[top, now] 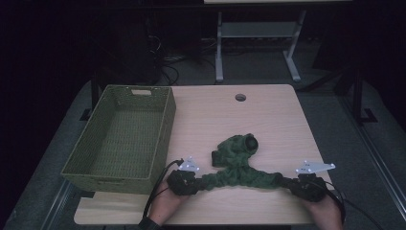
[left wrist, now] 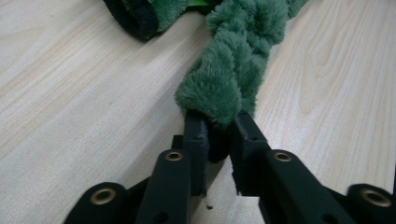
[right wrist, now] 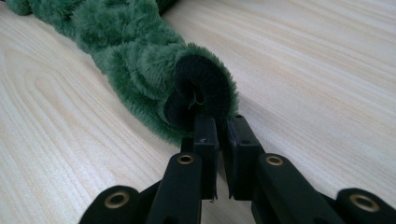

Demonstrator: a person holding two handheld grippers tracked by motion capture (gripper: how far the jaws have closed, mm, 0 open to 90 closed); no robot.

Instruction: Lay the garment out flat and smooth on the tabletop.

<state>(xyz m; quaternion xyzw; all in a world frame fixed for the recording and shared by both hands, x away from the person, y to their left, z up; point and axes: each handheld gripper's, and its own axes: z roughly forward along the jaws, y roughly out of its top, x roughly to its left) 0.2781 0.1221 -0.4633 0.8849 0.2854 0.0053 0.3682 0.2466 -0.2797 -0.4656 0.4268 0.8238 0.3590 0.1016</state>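
A twisted green plush garment [top: 238,165] lies stretched along the near edge of the wooden worktop [top: 268,110], just right of a woven green basket [top: 125,136], with the left gripper [top: 191,181] and right gripper [top: 293,182] each clamped on one end.

room: dark, dim light | floor [top: 330,129]: grey carpet | table [top: 268,115]: light wood, round hole [top: 240,97] near far edge | behind: white desk frame [top: 258,33], cables [top: 165,62] on floor
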